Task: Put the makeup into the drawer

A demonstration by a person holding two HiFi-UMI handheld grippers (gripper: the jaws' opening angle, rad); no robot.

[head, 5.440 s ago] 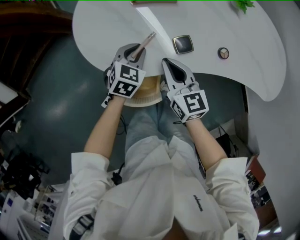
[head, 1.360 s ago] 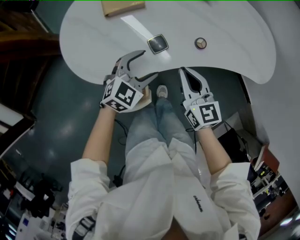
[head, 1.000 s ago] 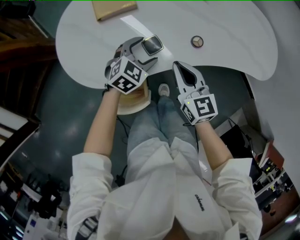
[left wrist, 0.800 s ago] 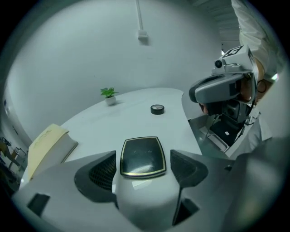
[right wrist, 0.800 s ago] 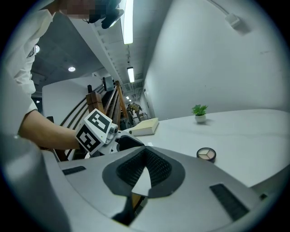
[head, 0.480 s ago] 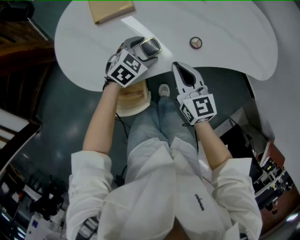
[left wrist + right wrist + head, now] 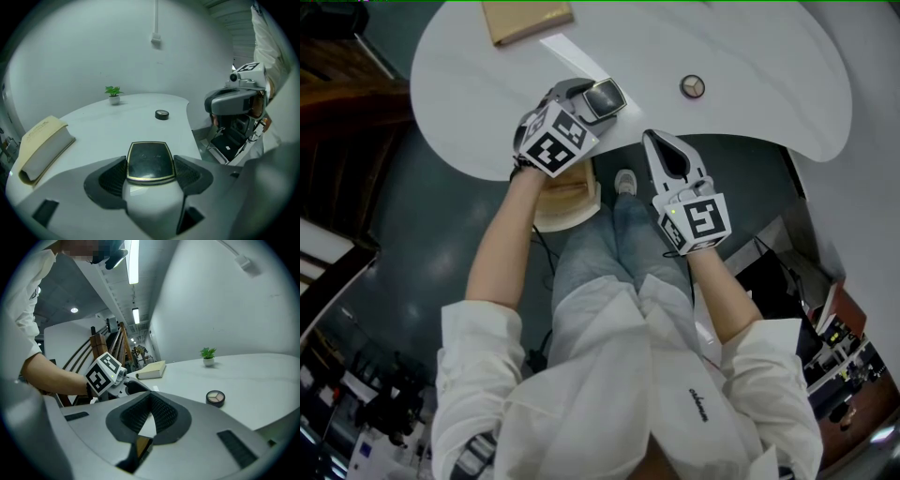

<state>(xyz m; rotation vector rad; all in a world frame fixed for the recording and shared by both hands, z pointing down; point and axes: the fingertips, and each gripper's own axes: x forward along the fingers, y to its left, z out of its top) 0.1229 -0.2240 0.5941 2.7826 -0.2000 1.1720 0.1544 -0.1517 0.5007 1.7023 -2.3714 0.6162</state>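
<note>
A black compact with a gold rim (image 7: 605, 97) (image 7: 150, 161) lies flat on the white table (image 7: 750, 56) near its front edge. My left gripper (image 7: 592, 97) (image 7: 150, 165) reaches down over it. Its jaws are closing, the compact is between them, and both pads meet its sides. A small round eyeshadow pot (image 7: 693, 86) (image 7: 161, 114) (image 7: 215, 398) sits further right on the table. My right gripper (image 7: 653, 141) (image 7: 150, 398) hovers just off the table's front edge, shut with nothing in it.
A tan book (image 7: 530, 19) (image 7: 44, 145) (image 7: 152, 370) lies at the table's far left. A little potted plant (image 7: 113, 93) (image 7: 207, 356) stands at the back. A pale wooden piece (image 7: 567, 199) shows under the table edge, above the person's legs.
The left gripper moved from the table edge onto the compact about a second ago and has stayed there, with its jaws drawing in round it. The right gripper has hardly moved.
</note>
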